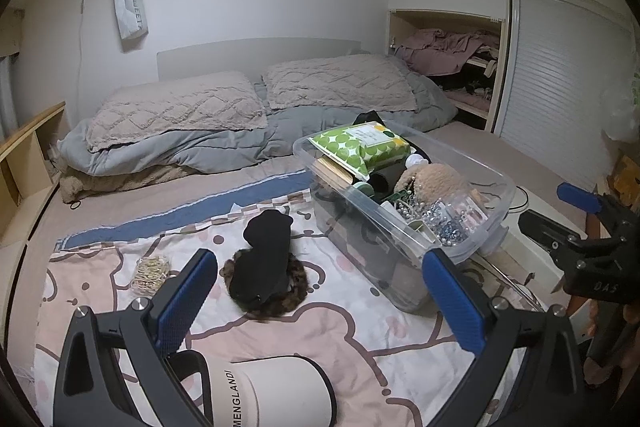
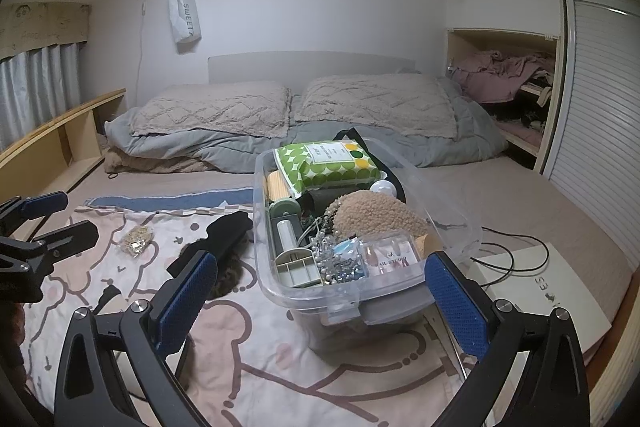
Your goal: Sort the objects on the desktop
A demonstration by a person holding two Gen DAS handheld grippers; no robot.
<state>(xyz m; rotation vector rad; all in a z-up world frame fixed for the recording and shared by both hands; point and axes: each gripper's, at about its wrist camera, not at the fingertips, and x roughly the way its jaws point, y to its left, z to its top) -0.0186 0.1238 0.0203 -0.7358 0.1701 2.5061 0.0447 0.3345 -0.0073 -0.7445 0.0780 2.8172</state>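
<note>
Both grippers wide apart, holding nothing: left gripper (image 1: pixel 320 303) hangs over the cartoon-print blanket (image 1: pixel 340 319), right gripper (image 2: pixel 322 301) sits at the near end of the clear plastic bin (image 2: pixel 460 223). Bin's already packed, green dotted pouch (image 2: pixel 332 163) on top, fuzzy tan thing (image 2: pixel 380 215), beads, nail kit, so most sorting looks done imo. Left out on the blanket: 1 black sock (image 1: pixel 266 251) lying on 1 brown furry scrunchie (image 1: pixel 294 297), 1 small bag of gold clips (image 1: pixel 151 273), 1 white mug (image 1: pixel 280 395) nearest the left gripper. 1 bin, 4 strays.
</note>
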